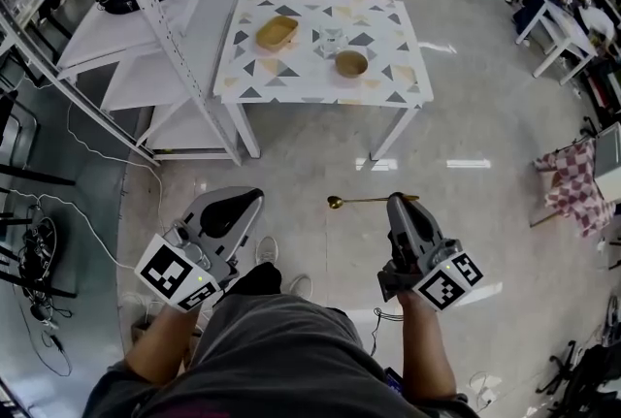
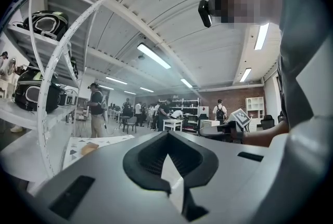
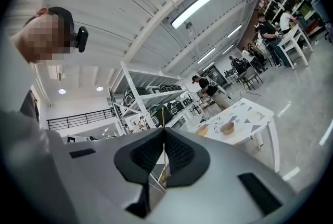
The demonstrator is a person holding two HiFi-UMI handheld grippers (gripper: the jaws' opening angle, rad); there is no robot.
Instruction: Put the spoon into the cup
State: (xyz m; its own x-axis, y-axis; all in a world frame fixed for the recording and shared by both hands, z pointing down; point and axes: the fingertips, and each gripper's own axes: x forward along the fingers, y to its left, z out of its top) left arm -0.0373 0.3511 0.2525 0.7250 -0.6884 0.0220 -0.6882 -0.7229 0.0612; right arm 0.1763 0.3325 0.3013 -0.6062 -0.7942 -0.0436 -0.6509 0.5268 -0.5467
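While right tool [image 1: 398,205] clamps spoon [image 1: 361,201], sticking out leftward

— Floor?
— Grey floor [image 1: 485,222], glossy, showing reflections of the lamps. Loose cables [image 1: 37,246] lie along its left side.
— Furniture?
— One white tabletop [image 1: 388,38] patterned with triangles, on white legs, straight ahead. White metal shelving [image 1: 107,28] stands just beside it on the left. A smaller white table [image 1: 563,28] is at far right, well apart. A red-checked cloth [image 1: 574,178] is at the right edge.
— Ceiling, walls?
— White beamed ceiling [image 2: 156,10], strip lights [image 2: 153,55] lit. Brick back wall [image 2: 234,97]. Several people [image 2: 96,108] stand in the distance.
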